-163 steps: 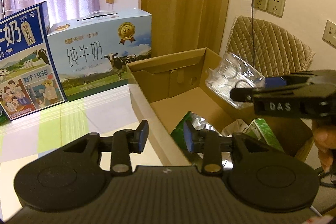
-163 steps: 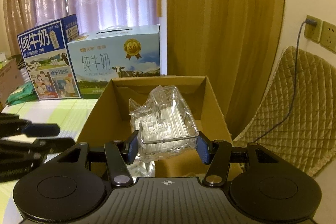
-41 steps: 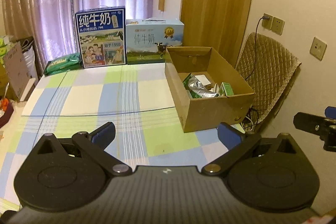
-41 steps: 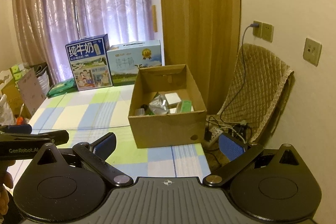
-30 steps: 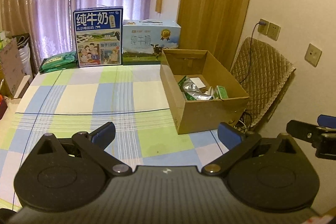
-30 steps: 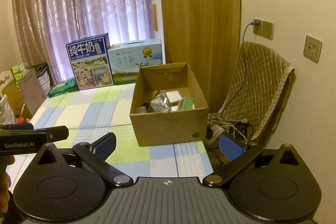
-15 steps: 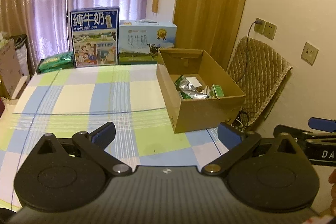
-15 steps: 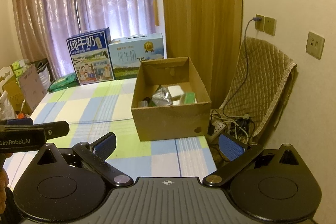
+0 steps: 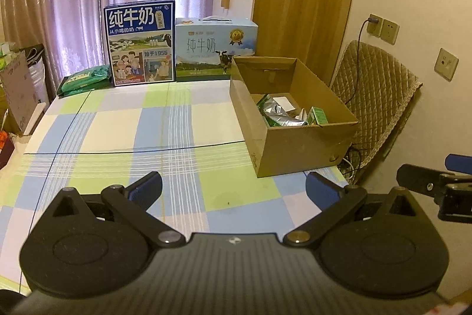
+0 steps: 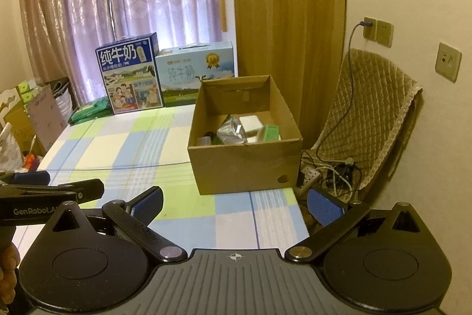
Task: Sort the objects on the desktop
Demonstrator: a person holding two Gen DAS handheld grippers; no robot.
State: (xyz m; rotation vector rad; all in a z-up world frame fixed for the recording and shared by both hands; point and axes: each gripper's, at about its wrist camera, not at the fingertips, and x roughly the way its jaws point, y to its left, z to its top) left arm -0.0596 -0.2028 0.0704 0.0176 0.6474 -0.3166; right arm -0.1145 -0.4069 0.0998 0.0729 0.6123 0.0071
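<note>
An open cardboard box (image 9: 298,149) (image 10: 244,164) stands at the right end of the checked table (image 9: 118,132) (image 10: 124,143). Inside it lie a silver foil bag (image 9: 280,115) (image 10: 230,133), a green carton (image 9: 318,115) (image 10: 270,132) and a white packet (image 10: 250,121). My left gripper (image 9: 233,188) is held back over the table's near edge, open and empty. My right gripper (image 10: 236,204) is also open and empty, well short of the box. Each gripper shows at the edge of the other's view.
Two milk cartons, dark blue (image 9: 140,45) and light blue (image 9: 215,49), stand at the table's far edge with a green packet (image 9: 84,77) beside them. A quilted chair (image 10: 374,114) and a power strip with cables (image 10: 327,170) lie right of the table.
5.4 s ago the right gripper held a clear plastic tray over the box; now both grippers are open, empty and pulled far back. In the last second the views shifted only slightly.
</note>
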